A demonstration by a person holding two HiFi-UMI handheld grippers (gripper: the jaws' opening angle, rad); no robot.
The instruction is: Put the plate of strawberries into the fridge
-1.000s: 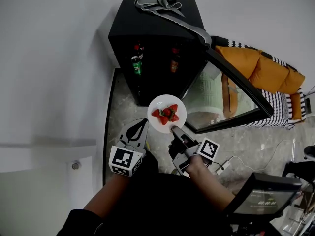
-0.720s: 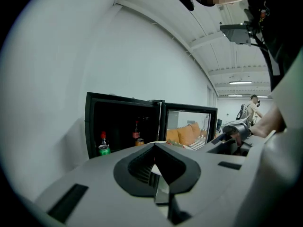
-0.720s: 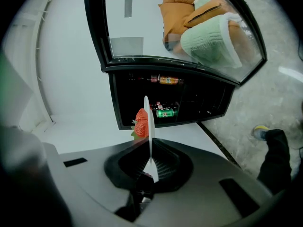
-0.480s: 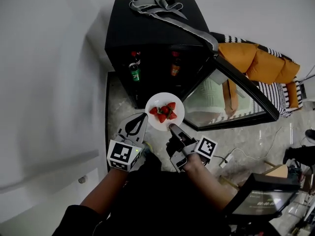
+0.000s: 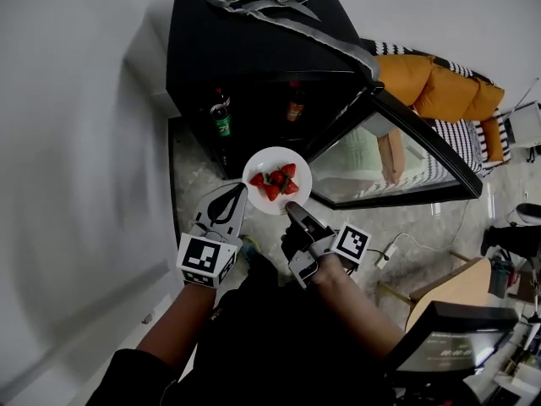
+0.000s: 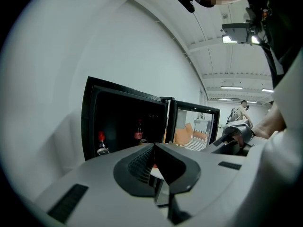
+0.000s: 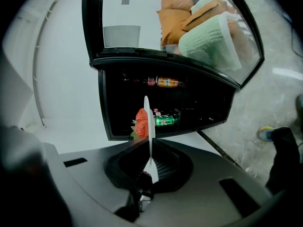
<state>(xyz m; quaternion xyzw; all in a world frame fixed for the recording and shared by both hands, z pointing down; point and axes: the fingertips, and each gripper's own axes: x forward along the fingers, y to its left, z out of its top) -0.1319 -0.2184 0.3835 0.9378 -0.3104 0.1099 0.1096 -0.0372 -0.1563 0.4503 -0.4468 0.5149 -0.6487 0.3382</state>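
Just below centre of the head view, the plate (image 5: 297, 166) of strawberries (image 5: 272, 182) is clamped at its lower rim by the right gripper (image 5: 290, 207), presumably so that it is kept level. The left gripper (image 5: 242, 188), jaws drawn together on nothing, is held just beside the lower-left rim, apparently as a steadying guard. Farther up the frame, the fridge (image 5: 254, 41) is seen with its glass door (image 5: 397, 155) swung wide to the right, so entry is unblocked; only the bottles (image 5: 220, 118) inside and the door's edge must be cleared.
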